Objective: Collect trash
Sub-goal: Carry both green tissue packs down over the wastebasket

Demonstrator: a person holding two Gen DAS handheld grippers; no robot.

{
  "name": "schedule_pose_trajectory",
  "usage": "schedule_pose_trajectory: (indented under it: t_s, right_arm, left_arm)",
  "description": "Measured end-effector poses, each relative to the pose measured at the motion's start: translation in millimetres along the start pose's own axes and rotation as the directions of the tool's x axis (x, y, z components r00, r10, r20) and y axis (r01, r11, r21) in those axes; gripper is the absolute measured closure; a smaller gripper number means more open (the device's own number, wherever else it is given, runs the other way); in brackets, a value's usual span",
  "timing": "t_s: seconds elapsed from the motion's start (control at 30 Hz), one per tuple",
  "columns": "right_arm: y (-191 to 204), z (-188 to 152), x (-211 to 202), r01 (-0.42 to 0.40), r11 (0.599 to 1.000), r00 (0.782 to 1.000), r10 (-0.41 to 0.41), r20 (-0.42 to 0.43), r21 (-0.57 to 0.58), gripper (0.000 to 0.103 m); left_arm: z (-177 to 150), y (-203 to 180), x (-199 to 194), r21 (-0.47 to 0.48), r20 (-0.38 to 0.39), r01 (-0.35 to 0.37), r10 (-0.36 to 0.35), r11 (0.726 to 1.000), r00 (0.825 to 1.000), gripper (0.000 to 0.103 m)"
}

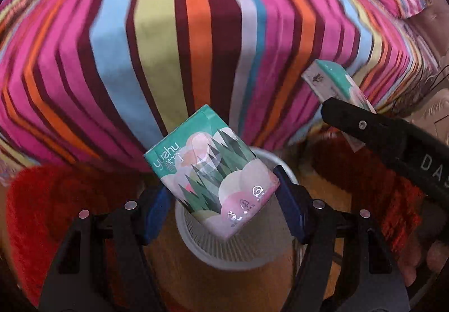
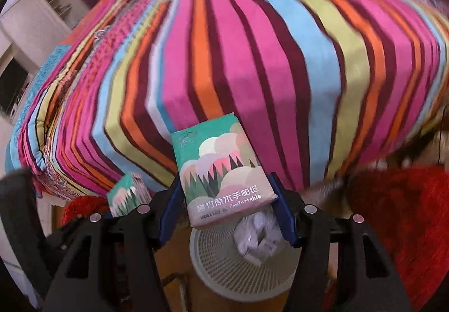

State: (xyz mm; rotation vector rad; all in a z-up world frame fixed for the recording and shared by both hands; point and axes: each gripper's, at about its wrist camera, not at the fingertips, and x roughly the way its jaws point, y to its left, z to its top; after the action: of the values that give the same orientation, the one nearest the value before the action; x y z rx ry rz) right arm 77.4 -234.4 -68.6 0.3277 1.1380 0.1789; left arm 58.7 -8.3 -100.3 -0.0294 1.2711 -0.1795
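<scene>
Above the white bin (image 1: 224,250), the left gripper (image 1: 221,197) pinches one tissue pack (image 1: 213,171); the right gripper (image 2: 227,199) pinches another pack (image 2: 221,171).

A home bedroom. A bed under a bright striped cover of pink, orange, maroon, blue and yellow-green (image 2: 252,59) fills the upper frame. A shaggy red rug (image 2: 398,216) lies lower right, a white slatted plastic wastebasket (image 2: 241,270) bottom centre, and cream-white cabinet shelving (image 2: 36,11) upper left.
</scene>
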Motion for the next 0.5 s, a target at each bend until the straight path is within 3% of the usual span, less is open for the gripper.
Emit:
schedule_pose_trajectory:
  t_s: [0.3,0.5]
  right_arm:
    - [-30.0,-15.6,20.6,0.059,0.988,0.987,-0.035,-0.158,0.146,0.046]
    - [-40.7,-32.9,52.9,0.063,0.973,0.953,0.008,-0.303,0.224,0.046]
  left_arm:
    - [-13.6,-8.1,24.7,0.004,-0.129,-0.009,0.009,1.0,0.992,0.035]
    - [-18.0,-7.2,51.1,-0.008,-0.24,-0.016,0.014,1.0,0.971,0.035]
